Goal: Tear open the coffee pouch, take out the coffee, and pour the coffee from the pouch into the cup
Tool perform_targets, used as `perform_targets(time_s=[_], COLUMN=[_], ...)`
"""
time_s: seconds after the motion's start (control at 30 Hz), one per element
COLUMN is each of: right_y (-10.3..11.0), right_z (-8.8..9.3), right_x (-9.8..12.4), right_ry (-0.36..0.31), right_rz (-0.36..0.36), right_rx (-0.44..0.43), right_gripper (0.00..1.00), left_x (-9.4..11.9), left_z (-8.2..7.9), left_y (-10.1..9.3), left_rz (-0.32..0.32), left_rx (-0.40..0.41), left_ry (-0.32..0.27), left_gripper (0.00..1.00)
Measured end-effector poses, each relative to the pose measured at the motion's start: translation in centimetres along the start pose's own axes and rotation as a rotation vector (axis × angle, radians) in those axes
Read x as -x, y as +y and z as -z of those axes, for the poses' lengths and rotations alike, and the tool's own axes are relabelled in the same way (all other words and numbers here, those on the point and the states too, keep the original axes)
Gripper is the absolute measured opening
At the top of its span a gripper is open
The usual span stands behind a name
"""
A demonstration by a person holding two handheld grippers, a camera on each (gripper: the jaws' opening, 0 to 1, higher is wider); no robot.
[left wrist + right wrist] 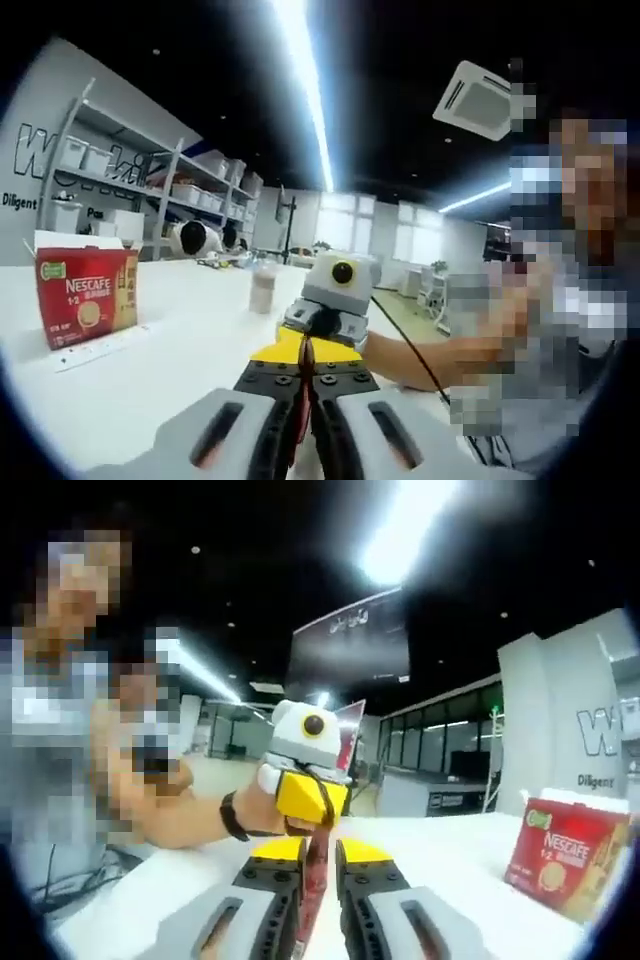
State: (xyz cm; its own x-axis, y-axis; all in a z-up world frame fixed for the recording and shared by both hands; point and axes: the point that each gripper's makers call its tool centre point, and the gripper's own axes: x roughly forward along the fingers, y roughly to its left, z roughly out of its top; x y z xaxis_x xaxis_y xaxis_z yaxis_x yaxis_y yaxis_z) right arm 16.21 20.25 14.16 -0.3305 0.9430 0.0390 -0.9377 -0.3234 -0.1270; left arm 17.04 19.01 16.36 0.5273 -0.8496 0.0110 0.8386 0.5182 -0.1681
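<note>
Both grippers, left (303, 395) and right (317, 880), clamped the thin red coffee pouch (316, 875)
Red cardboard Nescafe box (87, 295) and translucent plastic cup (264, 290) stood on the white table (180, 350)

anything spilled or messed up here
Nothing stands out. Both grippers, left and right, pinch the red pouch between them above the table. No spill shows; the Nescafe box and cup stand upright.

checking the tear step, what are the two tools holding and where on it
Both tools grip one thin red coffee pouch. The right tool pinches one end of it, and the left tool pinches the opposite end, so the pouch spans the gap between them.
</note>
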Motion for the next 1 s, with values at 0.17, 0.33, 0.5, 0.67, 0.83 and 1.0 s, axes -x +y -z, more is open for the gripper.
perform_targets(time_s=[0.17, 0.33, 0.5, 0.67, 0.83, 1.0], right_y=[-0.1, 0.1, -0.6, -1.0, -0.9, -0.8], right_z=[-0.6, -1.1, -1.7, -2.5, -3.5, -3.4], right_x=[1.1, 0.8, 1.3, 2.4, 2.8, 2.4], right_ry=[-0.054, -0.078, -0.098, -0.138, -0.204, -0.188], right_rz=[-0.022, -0.023, 0.012, 0.027, 0.007, -0.001], right_rx=[-0.033, -0.059, -0.082, -0.114, -0.171, -0.171], right_gripper=[0.14, 0.07, 0.03, 0.02, 0.02, 0.02], left_x=[0.1, -0.3, -0.7, -0.5, -0.7, -1.0], left_z=[0.1, 0.3, -0.6, -1.3, -1.0, -0.9], left_y=[-0.1, -0.2, 0.5, 0.9, 1.1, 0.5], left_rz=[0.011, 0.017, -0.017, -0.040, -0.038, -0.012], left_rx=[0.013, 0.006, -0.037, -0.046, -0.055, -0.072], left_ry=[0.003, 0.005, -0.050, -0.090, -0.078, -0.071], left_gripper=[0.03, 0.03, 0.05, 0.16, 0.12, 0.07])
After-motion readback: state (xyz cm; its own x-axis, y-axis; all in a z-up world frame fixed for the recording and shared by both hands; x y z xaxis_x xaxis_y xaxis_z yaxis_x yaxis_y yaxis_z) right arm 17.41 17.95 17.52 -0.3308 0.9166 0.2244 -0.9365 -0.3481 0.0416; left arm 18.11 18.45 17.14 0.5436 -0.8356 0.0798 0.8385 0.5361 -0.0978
